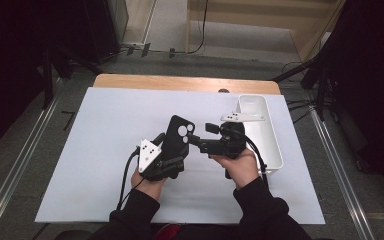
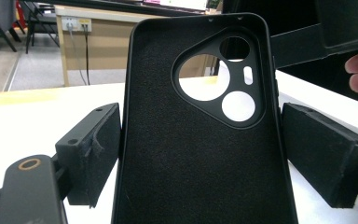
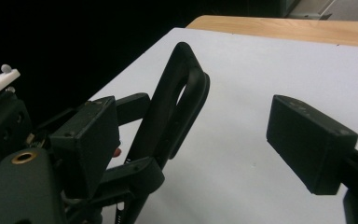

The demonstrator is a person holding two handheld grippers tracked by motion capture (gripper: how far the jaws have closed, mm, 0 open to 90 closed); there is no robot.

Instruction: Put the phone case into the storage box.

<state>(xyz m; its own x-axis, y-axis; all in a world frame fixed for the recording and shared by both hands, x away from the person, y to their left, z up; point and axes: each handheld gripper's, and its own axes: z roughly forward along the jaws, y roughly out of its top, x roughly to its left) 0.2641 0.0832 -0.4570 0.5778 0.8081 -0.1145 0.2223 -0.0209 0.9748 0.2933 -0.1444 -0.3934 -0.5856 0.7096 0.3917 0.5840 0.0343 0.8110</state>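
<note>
A black phone case [image 1: 177,137] stands upright above the white mat, its soft inner side and camera cut-outs facing the left gripper's camera [image 2: 191,154]. My left gripper [image 1: 172,160] is shut on it, one pad against each long edge low down [image 2: 200,144]. My right gripper [image 1: 200,140] points left at the case's upper right edge from just beside it, jaws open with nothing between them [image 3: 200,135]. In the right gripper view the case [image 3: 177,107] appears edge-on, beyond and close to the near jaw.
A white rectangular bin [image 1: 275,150] sits at the right side of the white mat [image 1: 95,150], right behind my right hand. The wooden table edge [image 1: 180,82] runs along the back. Dark stands and rails flank the table.
</note>
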